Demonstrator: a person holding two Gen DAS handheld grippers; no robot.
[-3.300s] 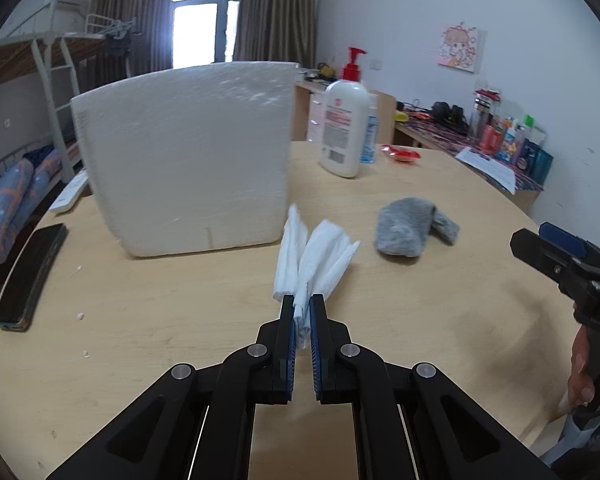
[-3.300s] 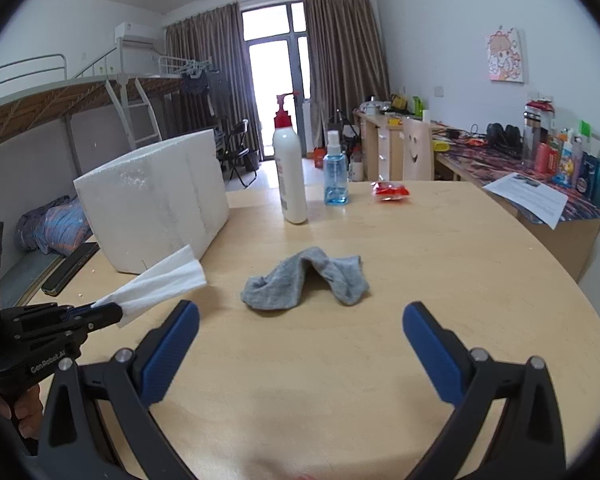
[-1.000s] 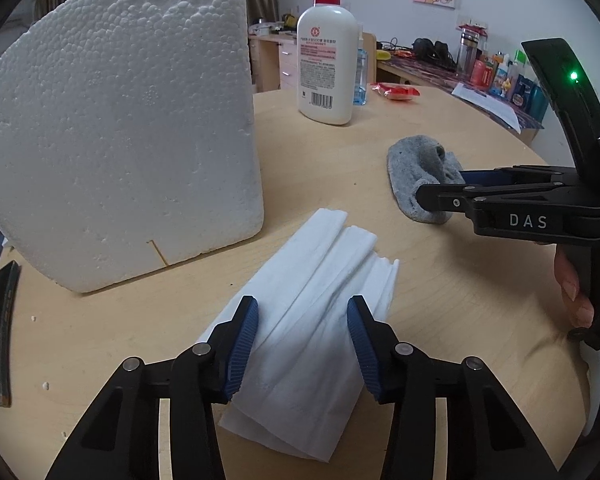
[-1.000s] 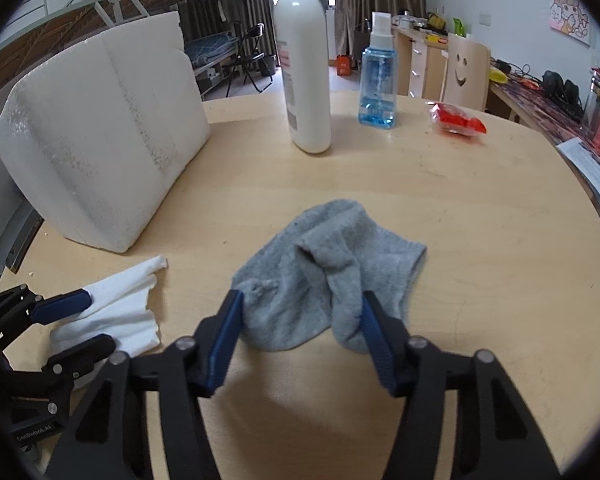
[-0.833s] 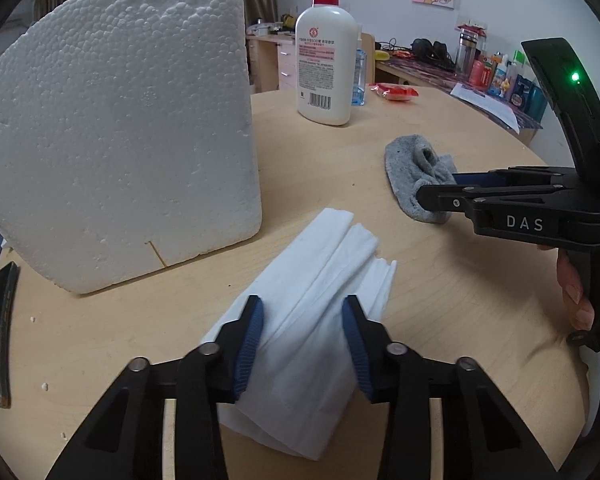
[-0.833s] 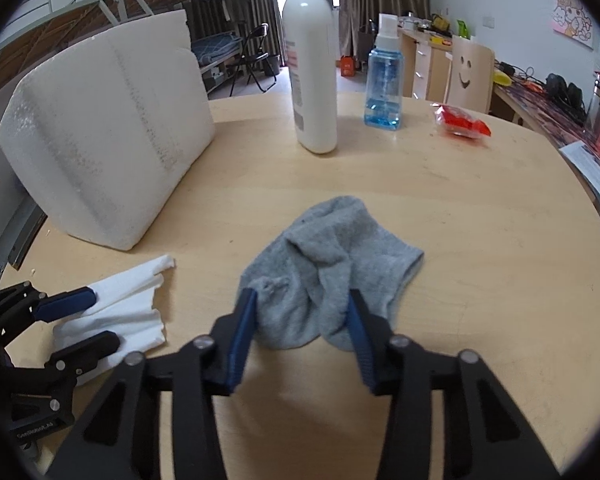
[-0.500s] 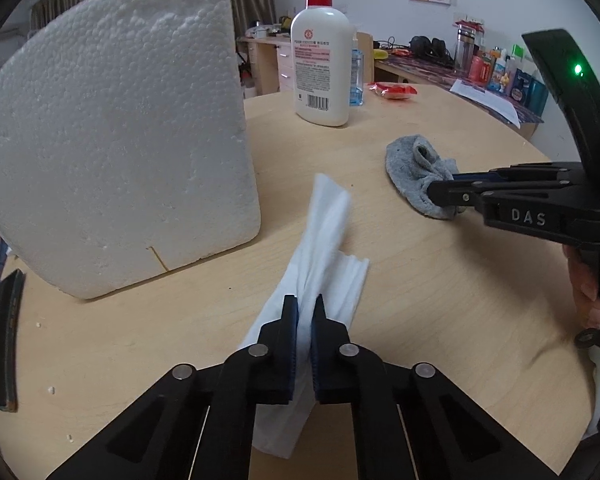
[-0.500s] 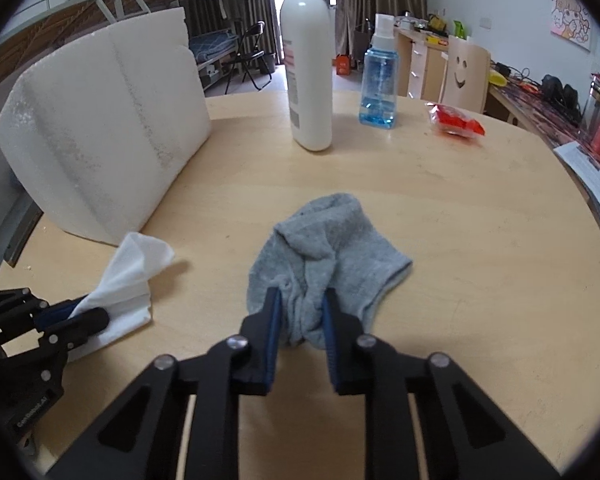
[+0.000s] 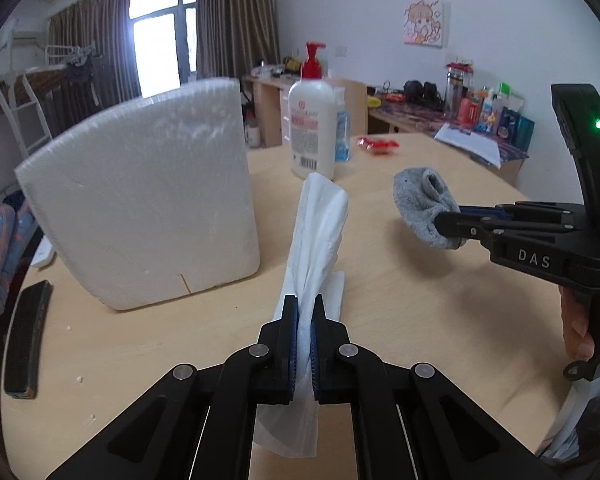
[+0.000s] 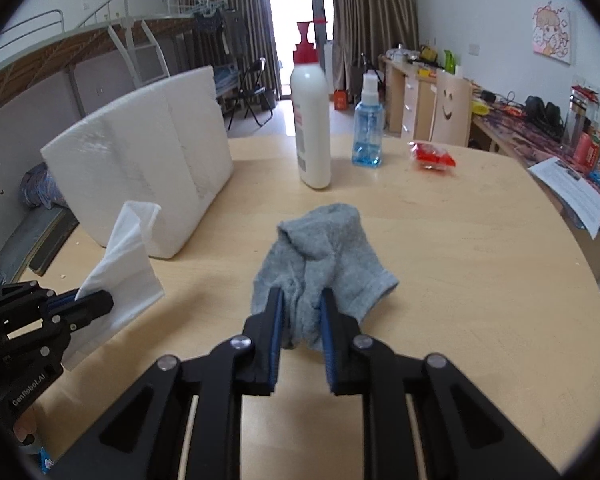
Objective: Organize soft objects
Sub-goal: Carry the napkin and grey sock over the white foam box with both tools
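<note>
My left gripper (image 9: 304, 304) is shut on a white tissue (image 9: 320, 232) and holds it lifted above the wooden table (image 9: 400, 320); the tissue stands up past the fingertips and hangs below them. It also shows in the right wrist view (image 10: 124, 256), with the left gripper (image 10: 96, 300) at the left. My right gripper (image 10: 302, 300) is shut on a grey sock (image 10: 320, 248) and holds it off the table. In the left wrist view the sock (image 9: 424, 204) hangs from the right gripper (image 9: 448, 220) at the right.
A white foam block (image 9: 140, 208) stands at the left. A white pump bottle (image 10: 312, 120), a blue spray bottle (image 10: 368, 128) and a red packet (image 10: 432, 158) are at the table's far side. A dark phone (image 9: 26, 344) lies at the left edge.
Both grippers closed, the left on the tissue and the right on the sock, and both have lifted their cloth off the table.
</note>
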